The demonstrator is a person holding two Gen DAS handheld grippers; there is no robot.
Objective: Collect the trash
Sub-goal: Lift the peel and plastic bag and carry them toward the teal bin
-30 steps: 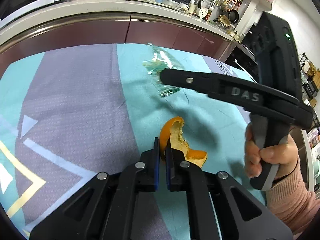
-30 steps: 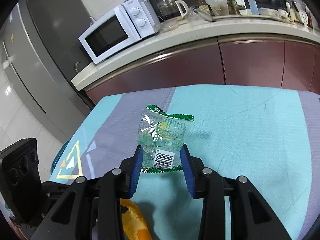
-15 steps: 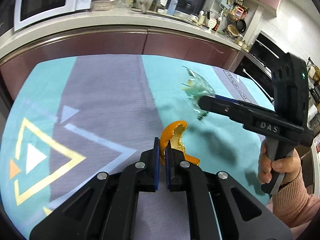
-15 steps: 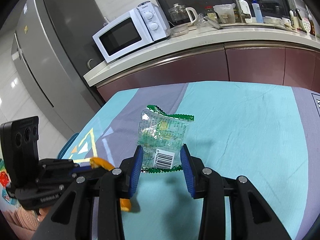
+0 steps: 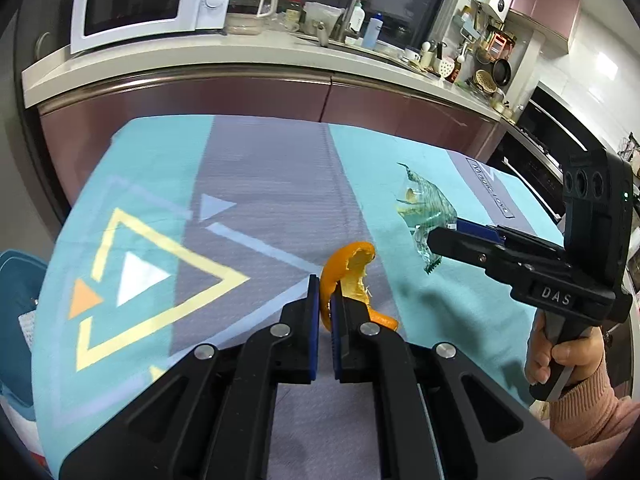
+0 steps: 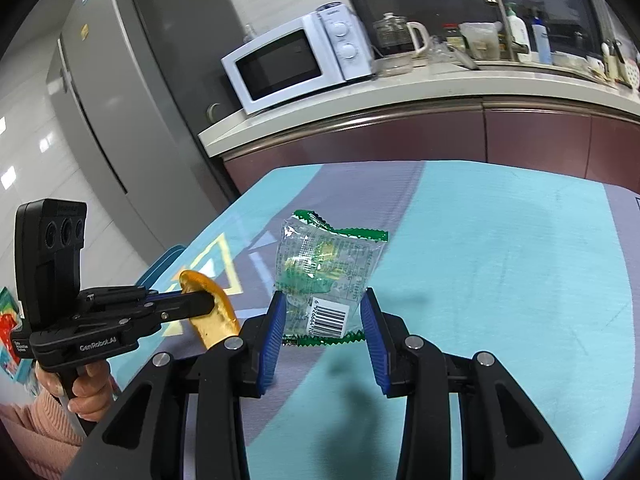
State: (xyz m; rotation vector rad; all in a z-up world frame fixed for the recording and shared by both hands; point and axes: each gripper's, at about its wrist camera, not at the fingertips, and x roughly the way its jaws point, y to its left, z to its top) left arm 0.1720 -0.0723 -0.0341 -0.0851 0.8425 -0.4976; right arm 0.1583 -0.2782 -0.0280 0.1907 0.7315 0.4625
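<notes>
My left gripper [image 5: 325, 286] is shut on a curled orange peel [image 5: 352, 264], lifted above the patterned cloth. The same peel [image 6: 214, 314] shows in the right wrist view, pinched in the left gripper [image 6: 208, 303] at the lower left. My right gripper [image 6: 323, 304] is shut on a clear snack wrapper [image 6: 326, 268] with green edges and a barcode, held upright between the blue pads. In the left wrist view the wrapper [image 5: 426, 210] sticks out of the right gripper [image 5: 434, 236] at the right. A hand [image 5: 560, 356] in a pink sleeve holds that gripper.
The table [image 5: 264, 184] wears a teal and grey cloth with a yellow triangle pattern. A blue bin [image 5: 18, 288] sits past its left edge. Behind runs a kitchen counter [image 5: 248, 56] with a white microwave [image 6: 296, 62], kettle and bottles. A grey fridge [image 6: 132, 80] stands at the left.
Both grippers have swung left across the table with their loads. The table's left end, the triangle pattern and the blue bin have come into view.
</notes>
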